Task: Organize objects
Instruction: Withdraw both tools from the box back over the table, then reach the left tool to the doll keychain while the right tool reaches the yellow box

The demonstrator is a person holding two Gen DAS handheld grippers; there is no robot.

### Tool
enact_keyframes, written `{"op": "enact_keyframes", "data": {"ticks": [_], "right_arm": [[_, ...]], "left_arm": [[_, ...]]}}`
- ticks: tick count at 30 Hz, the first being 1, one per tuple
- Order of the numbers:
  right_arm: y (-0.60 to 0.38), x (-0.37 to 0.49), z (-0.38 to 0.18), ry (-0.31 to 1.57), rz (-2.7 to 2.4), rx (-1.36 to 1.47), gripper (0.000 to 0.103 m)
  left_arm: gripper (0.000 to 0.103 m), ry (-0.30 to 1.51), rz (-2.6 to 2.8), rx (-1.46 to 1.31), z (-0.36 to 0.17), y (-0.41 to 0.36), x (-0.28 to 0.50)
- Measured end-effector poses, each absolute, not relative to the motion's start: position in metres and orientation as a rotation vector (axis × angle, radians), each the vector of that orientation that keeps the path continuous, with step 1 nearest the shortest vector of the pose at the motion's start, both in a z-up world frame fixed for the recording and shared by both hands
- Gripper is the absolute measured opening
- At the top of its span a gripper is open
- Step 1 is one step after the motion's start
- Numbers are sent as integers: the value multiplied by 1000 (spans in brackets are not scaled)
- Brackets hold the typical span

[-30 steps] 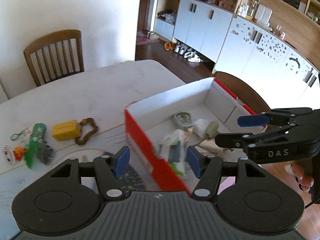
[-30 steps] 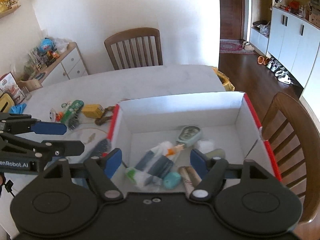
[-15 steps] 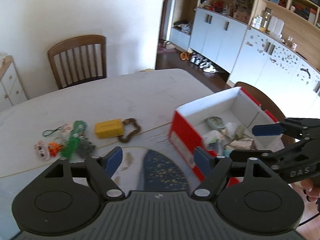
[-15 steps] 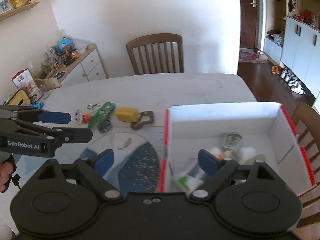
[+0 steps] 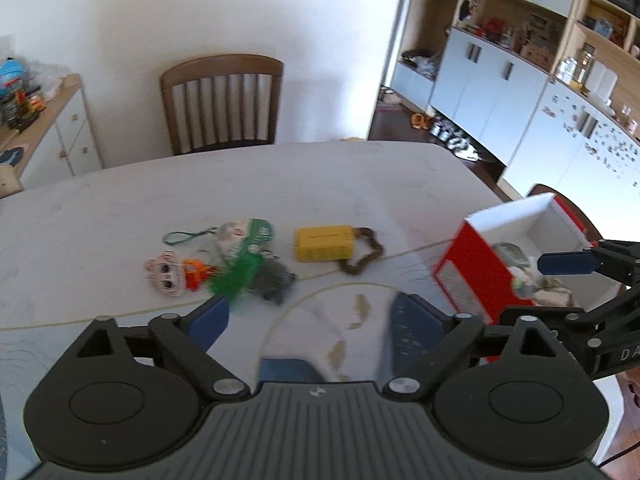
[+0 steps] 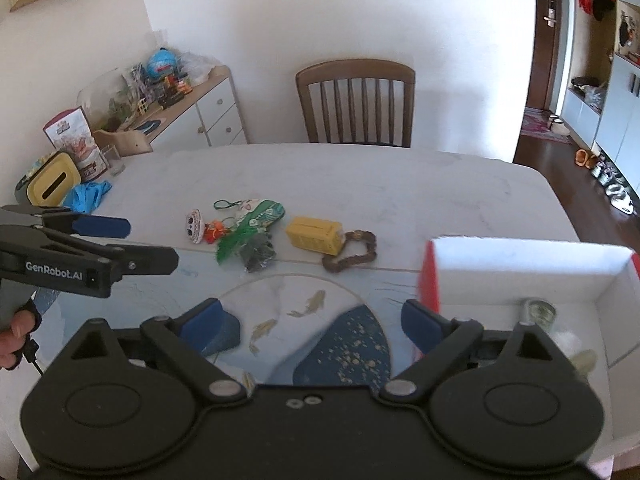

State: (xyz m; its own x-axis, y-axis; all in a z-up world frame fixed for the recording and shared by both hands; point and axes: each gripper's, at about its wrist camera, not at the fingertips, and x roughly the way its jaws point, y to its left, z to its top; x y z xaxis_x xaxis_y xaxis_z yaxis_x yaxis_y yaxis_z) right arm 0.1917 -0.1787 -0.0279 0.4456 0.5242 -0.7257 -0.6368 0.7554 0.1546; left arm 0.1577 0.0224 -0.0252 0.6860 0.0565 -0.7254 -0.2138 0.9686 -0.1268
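Yellow box (image 5: 322, 244) sits mid-frame; both grippers, left (image 5: 316, 318) and right (image 6: 316, 320), opening wide, empty, could bump the toys (image 5: 224, 264) off.

Lighting: bright, even daylight; white wall (image 6: 360, 20) nearly washed out, soft sheen on table (image 5: 280, 184). Blur: motion smear on red-and-white box (image 6: 520, 272) and nearer table pattern; far chair (image 5: 222, 100) sharper. Distortion: strong fisheye bending of cabinets (image 5: 520, 92) toward edges.
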Motion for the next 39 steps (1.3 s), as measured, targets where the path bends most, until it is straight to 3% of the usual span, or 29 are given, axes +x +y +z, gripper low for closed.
{"op": "enact_keyframes", "data": {"ticks": [19, 39], "right_arm": [[-84, 249, -63, 868, 777, -326, 95], [-32, 324, -123, 937, 804, -505, 90]], "left_arm": [[101, 826, 346, -244, -95, 139, 176], [101, 866, 388, -234, -153, 176, 221]]}}
